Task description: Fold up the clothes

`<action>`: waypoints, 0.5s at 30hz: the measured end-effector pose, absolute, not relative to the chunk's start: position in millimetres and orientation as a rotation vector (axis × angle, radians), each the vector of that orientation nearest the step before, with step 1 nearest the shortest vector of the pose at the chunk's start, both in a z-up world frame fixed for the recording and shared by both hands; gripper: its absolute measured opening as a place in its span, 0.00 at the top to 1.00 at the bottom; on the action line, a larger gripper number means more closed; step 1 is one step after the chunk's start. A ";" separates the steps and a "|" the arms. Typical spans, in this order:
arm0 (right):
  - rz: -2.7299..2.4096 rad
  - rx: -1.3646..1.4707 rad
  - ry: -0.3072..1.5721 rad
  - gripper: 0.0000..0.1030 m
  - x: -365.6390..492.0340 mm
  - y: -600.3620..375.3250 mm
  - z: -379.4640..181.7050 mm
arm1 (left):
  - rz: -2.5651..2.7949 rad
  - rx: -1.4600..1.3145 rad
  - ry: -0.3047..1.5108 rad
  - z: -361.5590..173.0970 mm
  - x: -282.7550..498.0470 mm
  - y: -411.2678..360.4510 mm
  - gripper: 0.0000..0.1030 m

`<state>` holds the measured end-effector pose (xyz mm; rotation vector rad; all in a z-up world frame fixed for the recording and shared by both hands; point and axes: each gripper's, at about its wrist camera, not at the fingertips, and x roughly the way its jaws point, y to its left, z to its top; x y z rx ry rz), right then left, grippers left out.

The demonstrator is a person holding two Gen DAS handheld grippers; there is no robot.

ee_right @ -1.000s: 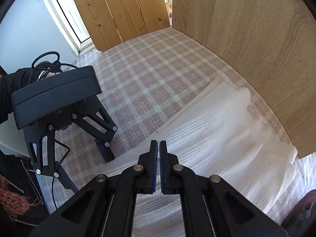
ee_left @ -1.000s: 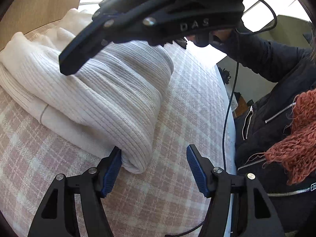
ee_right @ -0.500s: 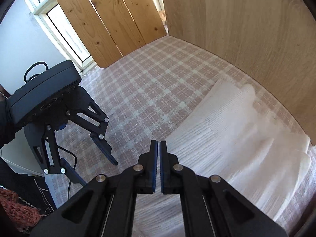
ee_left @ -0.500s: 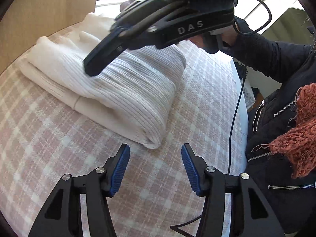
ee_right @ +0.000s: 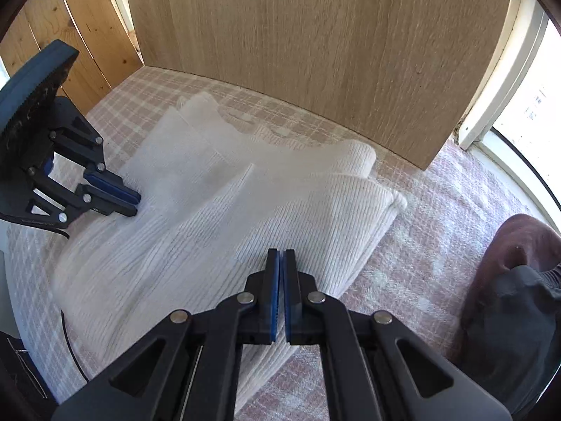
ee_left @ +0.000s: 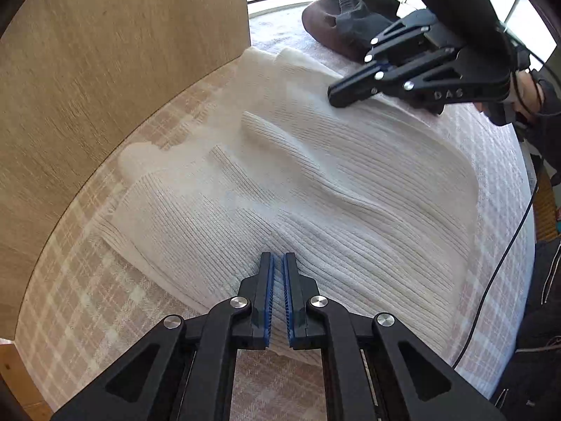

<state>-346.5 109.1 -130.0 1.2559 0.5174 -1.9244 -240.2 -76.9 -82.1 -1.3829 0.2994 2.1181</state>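
Note:
A white ribbed sweater (ee_left: 350, 182) lies folded on the plaid bed cover (ee_left: 80, 298), close to a wooden board (ee_left: 105, 70). My left gripper (ee_left: 277, 263) is shut, with its tips low over the near edge of the sweater and no cloth visibly pinched. In the right wrist view the same left gripper (ee_right: 131, 200) touches the sweater (ee_right: 210, 210) at its left side. My right gripper (ee_right: 281, 263) is shut too and rests over the sweater's near right part. From the left wrist view, the right gripper (ee_left: 336, 94) points at the sweater's far end.
A heap of brown and dark clothes (ee_right: 508, 263) lies on the bed to the right of the sweater, seen also as the heap (ee_left: 343, 24) beyond it. A black cable (ee_left: 498, 273) hangs at the bed's right edge by a person's dark jacket. Windows stand behind.
My left gripper has gone from open at the sweater's folded edge to shut, and has swung round over the sweater. The right gripper stayed shut and shifted toward the sweater's other end.

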 end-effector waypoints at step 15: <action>-1.923 1.235 0.254 0.96 -387.6 116.9 -121.0 | 2.225 -1.459 0.022 -102.1 -295.5 -119.5 0.87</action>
